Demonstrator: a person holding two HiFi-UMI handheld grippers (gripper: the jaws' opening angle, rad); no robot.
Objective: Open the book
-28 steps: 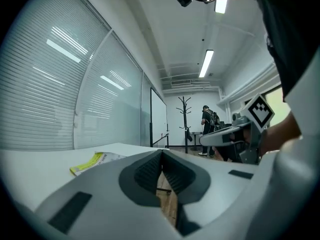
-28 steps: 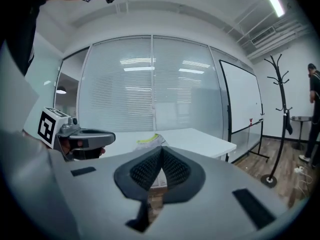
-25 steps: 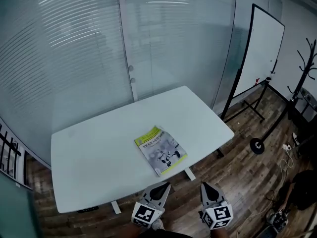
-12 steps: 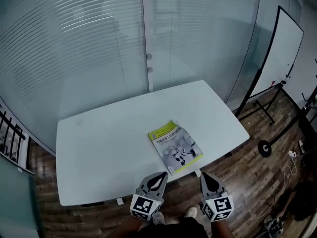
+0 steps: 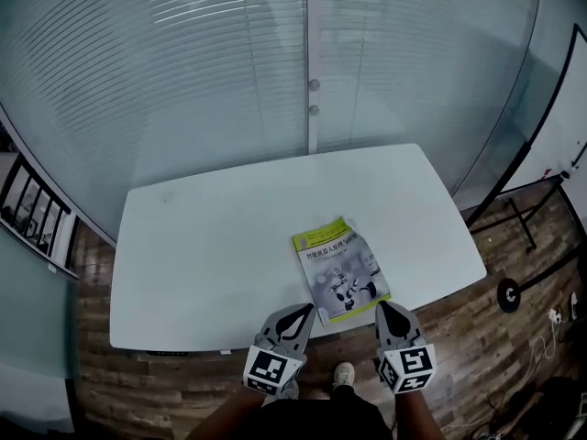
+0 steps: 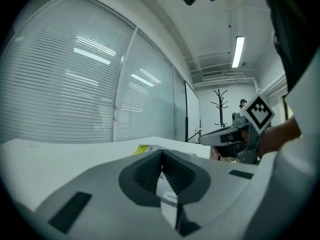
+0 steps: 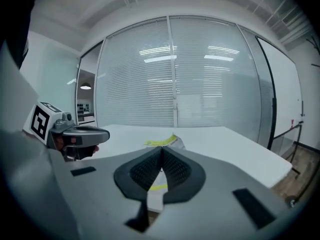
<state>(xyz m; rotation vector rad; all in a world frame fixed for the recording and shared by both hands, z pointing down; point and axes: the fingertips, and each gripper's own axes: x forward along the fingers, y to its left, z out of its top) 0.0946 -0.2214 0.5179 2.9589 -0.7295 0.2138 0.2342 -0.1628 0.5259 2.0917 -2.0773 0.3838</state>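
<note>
One white table (image 5: 202, 246) across frame centre. Left gripper (image 5: 299, 312) lower centre, at table's near edge, jaws pressed together, nothing held. One book (image 5: 341, 269), closed, cover up, flat on table right of centre, near front edge, just above both gripper tips. Right gripper (image 5: 385, 307) lower right of book, jaws together, empty

Left gripper (image 5: 298, 313) and right gripper (image 5: 386, 312) held side by side, apart, both pointing forward and slightly down. Fingers (image 6: 145, 173) on each closed tip to tip.
</note>
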